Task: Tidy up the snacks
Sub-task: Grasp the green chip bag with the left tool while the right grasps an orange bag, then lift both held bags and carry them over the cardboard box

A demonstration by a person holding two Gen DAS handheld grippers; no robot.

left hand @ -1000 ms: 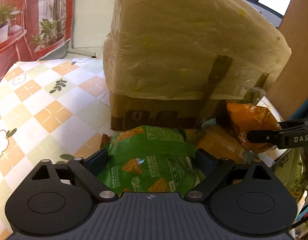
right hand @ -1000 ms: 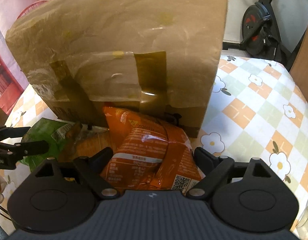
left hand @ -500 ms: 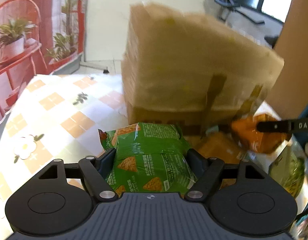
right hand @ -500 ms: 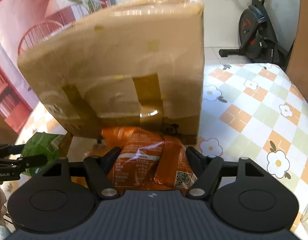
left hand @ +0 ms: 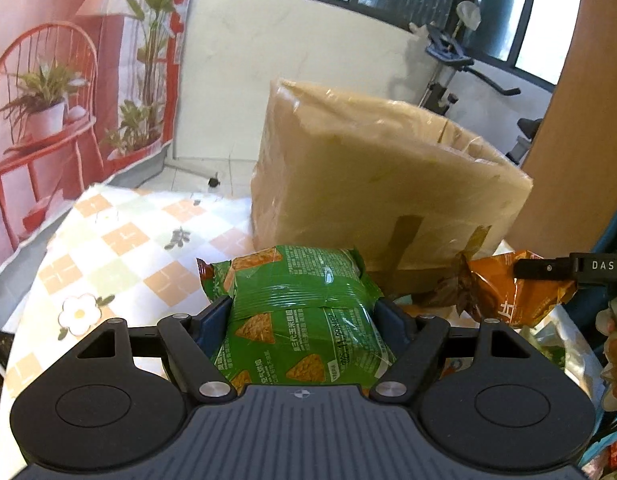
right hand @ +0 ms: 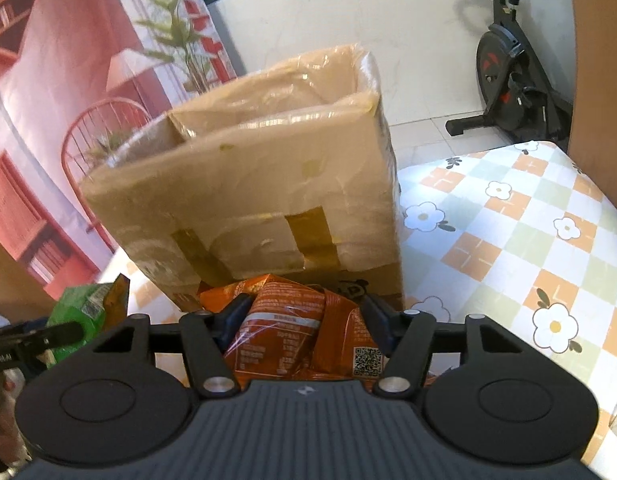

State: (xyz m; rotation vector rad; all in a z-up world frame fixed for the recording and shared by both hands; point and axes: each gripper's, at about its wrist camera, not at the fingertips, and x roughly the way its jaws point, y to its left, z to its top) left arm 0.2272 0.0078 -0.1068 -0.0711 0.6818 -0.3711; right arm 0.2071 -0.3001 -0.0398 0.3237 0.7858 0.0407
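Green chip bag [left hand: 304, 320] gripped in left claw [left hand: 304, 316]; right claw [right hand: 304, 316], marked "DAS", closing on orange bag [right hand: 296, 328]

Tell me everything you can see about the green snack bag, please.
The green snack bag is a glossy plastic packet, puffed and creased, printed with orange triangular chips and small white text. Its crimped end, partly brown, points toward the cardboard box. The left gripper holds it, one pad pressing each side, so its middle is pinched. It appears lifted clear of the checkered tablecloth. In the right wrist view, one corner shows at the left edge.
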